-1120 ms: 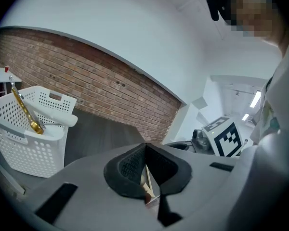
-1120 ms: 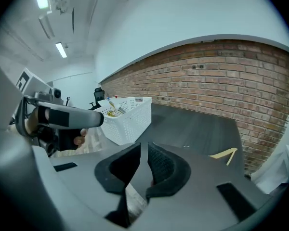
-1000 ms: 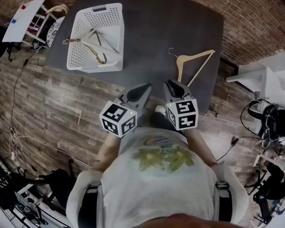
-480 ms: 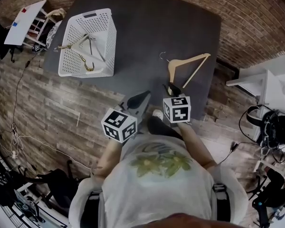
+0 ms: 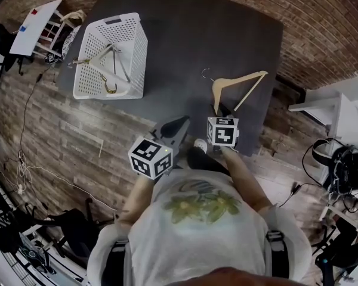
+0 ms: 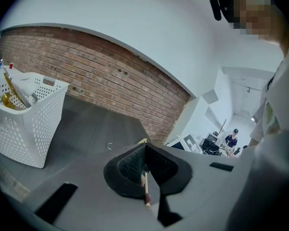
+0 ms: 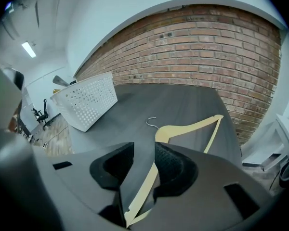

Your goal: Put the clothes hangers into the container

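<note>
Lying between just-opening jaws of right hand-held gripper [image 7: 144,148]: wooden hanger [image 7: 188,124]

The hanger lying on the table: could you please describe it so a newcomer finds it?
Start at the dark grey table by the brick wall. Right of its white basket in the head view lies a pale wooden hanger, alone on the bare top; the other hangers are inside the basket.

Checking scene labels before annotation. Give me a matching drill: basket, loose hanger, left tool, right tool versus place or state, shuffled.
1 basket
2 loose hanger
3 left tool
4 right tool

A jaws together
B flat on the table
C hangers inside
D jaws apart astride a hanger arm

Pairs: 1-C, 2-B, 3-A, 4-D. The right tool's jaws have just been opening.
</note>
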Tool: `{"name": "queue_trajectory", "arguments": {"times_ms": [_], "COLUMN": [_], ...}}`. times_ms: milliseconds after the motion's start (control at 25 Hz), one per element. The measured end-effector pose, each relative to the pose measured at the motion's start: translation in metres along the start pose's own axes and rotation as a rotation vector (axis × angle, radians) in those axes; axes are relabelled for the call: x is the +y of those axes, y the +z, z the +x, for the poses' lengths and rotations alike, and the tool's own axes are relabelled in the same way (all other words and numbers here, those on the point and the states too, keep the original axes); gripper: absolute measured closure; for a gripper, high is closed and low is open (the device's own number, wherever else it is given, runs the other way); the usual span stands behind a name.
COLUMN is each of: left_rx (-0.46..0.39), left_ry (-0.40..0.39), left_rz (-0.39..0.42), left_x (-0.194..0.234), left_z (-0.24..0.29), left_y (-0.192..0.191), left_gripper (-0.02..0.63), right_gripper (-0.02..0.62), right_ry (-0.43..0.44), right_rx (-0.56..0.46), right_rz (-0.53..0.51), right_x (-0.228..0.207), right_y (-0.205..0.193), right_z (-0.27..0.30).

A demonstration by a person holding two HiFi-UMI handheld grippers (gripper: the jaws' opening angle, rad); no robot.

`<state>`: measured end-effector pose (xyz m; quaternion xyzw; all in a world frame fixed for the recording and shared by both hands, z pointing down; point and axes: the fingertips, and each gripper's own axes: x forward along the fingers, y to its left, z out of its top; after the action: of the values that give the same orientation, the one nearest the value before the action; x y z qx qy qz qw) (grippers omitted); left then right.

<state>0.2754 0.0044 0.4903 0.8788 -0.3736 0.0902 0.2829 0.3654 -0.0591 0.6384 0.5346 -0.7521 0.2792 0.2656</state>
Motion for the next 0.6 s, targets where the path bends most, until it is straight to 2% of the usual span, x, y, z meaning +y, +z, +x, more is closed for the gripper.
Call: {"name": "queue_trajectory", "arguments": {"times_ms": [160, 600], "left_rx": [0.012, 0.031], "left_ry": [0.0, 0.012], "left_rz": [-0.008, -0.023], "left_x": [0.006, 0.032], "left_z": [0.006, 0.017], "left_y": [0.0, 0.008], "left_gripper": [0.577, 0.577], "right_gripper": [0.449, 0.448], "right_ry": [-0.023, -0.099], "right_rx": [0.045, 0.168], "right_rz": [0.03, 0.061], "right_x": [-0.01, -0.033], "right_y": [-0.013, -0.036], "right_z": [0.021, 0.063]}}
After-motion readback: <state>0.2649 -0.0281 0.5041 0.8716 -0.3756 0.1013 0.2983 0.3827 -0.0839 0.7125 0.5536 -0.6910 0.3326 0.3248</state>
